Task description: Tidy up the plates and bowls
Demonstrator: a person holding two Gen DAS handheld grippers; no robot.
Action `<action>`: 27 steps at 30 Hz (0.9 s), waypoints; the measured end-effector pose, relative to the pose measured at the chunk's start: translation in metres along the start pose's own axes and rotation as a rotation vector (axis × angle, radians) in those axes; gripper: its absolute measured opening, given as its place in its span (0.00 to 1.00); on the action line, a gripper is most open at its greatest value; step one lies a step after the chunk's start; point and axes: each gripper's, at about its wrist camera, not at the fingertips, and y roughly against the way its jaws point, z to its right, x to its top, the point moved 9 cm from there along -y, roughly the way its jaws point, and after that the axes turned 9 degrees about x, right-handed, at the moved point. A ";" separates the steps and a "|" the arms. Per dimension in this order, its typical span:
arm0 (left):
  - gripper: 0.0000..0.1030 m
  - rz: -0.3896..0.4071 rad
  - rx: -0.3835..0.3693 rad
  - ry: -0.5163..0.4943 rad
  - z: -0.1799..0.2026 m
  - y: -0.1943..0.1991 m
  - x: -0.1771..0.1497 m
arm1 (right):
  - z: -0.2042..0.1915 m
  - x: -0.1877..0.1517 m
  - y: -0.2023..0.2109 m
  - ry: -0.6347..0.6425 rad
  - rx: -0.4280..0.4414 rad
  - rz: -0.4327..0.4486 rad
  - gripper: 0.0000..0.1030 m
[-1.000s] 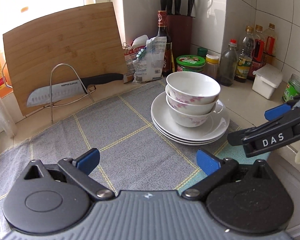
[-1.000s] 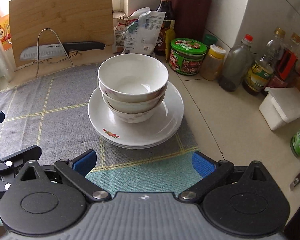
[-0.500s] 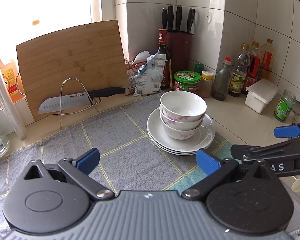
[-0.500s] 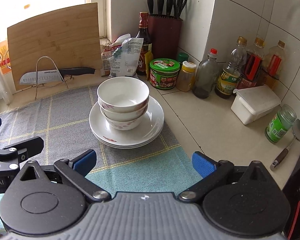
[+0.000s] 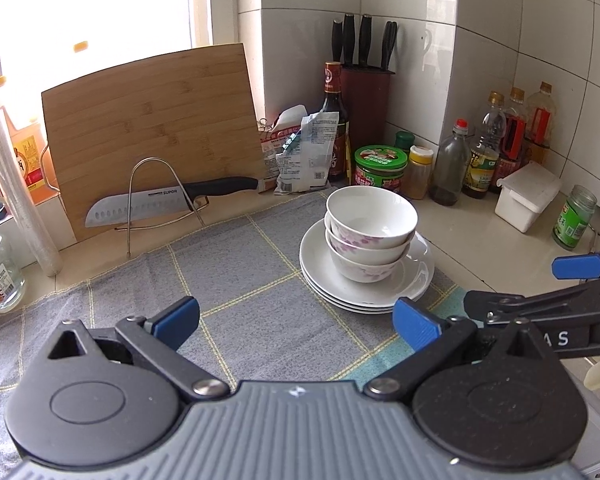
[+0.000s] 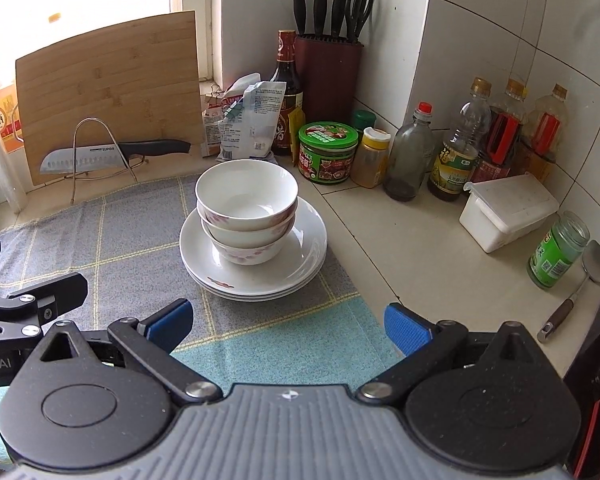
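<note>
Three white bowls [image 5: 370, 224] with pink flowers are nested on a stack of three white plates [image 5: 320, 268] on a grey checked cloth [image 5: 240, 276]. The same bowls [image 6: 246, 200] and plates [image 6: 304, 240] show in the right wrist view. My left gripper [image 5: 296, 320] is open and empty, well short of the stack and to its left. My right gripper [image 6: 286, 326] is open and empty, short of the stack. Each gripper shows at the edge of the other's view.
A bamboo cutting board [image 5: 152, 128] leans on the wall with a knife [image 5: 168, 200] on a wire rack. A knife block [image 6: 328, 76], sauce bottles [image 6: 456, 144], jars [image 6: 328, 152], a white box [image 6: 508, 210] and a spoon [image 6: 576, 288] crowd the counter's back and right.
Both grippers have pulled back and up from the stack, which now looks smaller and farther off. The bowls and plates have not moved. Both grippers stay open.
</note>
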 end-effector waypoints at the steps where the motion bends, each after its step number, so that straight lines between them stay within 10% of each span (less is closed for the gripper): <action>1: 0.99 0.000 0.002 0.001 0.000 0.000 0.001 | 0.000 0.001 0.000 0.000 0.001 0.001 1.00; 27: 0.99 0.010 0.008 0.009 -0.002 0.006 0.004 | -0.001 0.004 0.004 0.003 -0.012 0.017 1.00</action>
